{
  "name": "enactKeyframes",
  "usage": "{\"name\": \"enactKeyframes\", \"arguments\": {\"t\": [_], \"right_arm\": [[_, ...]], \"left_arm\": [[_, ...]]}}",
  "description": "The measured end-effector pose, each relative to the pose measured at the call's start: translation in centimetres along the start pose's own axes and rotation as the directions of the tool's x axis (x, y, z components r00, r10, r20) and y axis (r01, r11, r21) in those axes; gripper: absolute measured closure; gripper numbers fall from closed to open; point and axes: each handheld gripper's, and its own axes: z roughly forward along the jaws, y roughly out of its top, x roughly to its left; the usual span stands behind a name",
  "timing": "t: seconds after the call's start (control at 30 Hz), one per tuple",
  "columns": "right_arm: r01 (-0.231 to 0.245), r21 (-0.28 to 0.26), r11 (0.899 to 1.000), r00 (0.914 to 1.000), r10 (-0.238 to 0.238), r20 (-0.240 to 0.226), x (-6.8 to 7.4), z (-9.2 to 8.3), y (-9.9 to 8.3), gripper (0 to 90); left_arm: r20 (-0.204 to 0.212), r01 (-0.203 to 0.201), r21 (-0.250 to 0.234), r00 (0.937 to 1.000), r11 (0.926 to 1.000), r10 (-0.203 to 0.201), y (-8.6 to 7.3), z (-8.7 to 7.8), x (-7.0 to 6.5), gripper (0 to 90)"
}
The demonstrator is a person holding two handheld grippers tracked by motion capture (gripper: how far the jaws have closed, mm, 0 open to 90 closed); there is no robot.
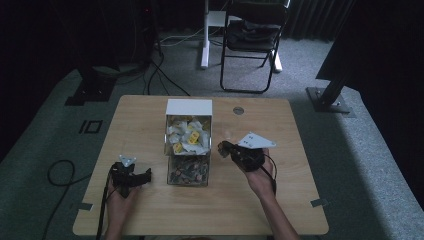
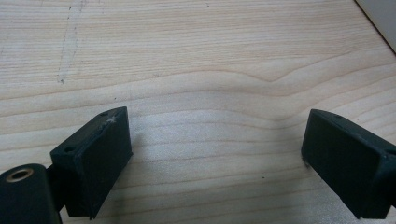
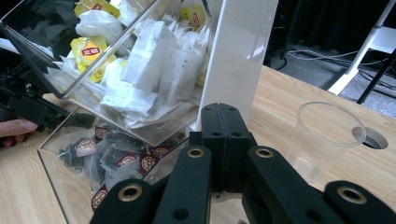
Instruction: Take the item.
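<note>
A dim room: grey carpet [image 1: 350,150], a black folding chair [image 1: 252,37] beyond the wooden table [image 1: 150,112].

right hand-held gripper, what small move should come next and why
Probably open the right hand-held gripper: its jaws are pressed shut with nothing between them, pointing at the clear tea bag dispenser, with an empty clear plastic cup beside it. Shut jaws cannot pick a tea bag.
</note>
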Motion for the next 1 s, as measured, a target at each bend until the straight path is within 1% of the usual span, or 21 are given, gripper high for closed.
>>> {"name": "enactKeyframes", "arguments": {"t": [0.17, 0.3, 0.7, 0.8, 1.0], "right_arm": [[-0.009, -0.003, 1.0, 1.0, 0.009, 0.004, -0.3, 0.4, -0.1, 90.0], [-0.007, -0.001, 1.0, 1.0, 0.007, 0.004, -0.5, 0.5, -0.1, 90.0], [-0.014, -0.005, 1.0, 0.9998, 0.014, 0.011, -1.0, 1.3, 0.4, 90.0], [-0.006, -0.001, 1.0, 0.9997, 0.006, 0.023, -1.1, 1.7, 0.5, 90.0], [-0.012, 0.002, 1.0, 0.9994, 0.012, 0.034, -1.5, 2.2, 0.7, 90.0]], "left_arm": [[0.0, 0.0, 0.0, 1.0, 1.0, 0.0, 0.0, 0.0, 0.0, 9.0], [0.0, 0.0, 0.0, 1.0, 1.0, 0.0, 0.0, 0.0, 0.0, 9.0], [0.0, 0.0, 0.0, 1.0, 1.0, 0.0, 0.0, 0.0, 0.0, 9.0], [0.0, 0.0, -0.002, 1.0, 1.0, 0.0, 0.0, 0.0, 0.0, 9.1], [0.0, -0.002, 0.001, 1.0, 1.0, 0.002, 0.0, 0.0, 0.0, 9.0]]}}
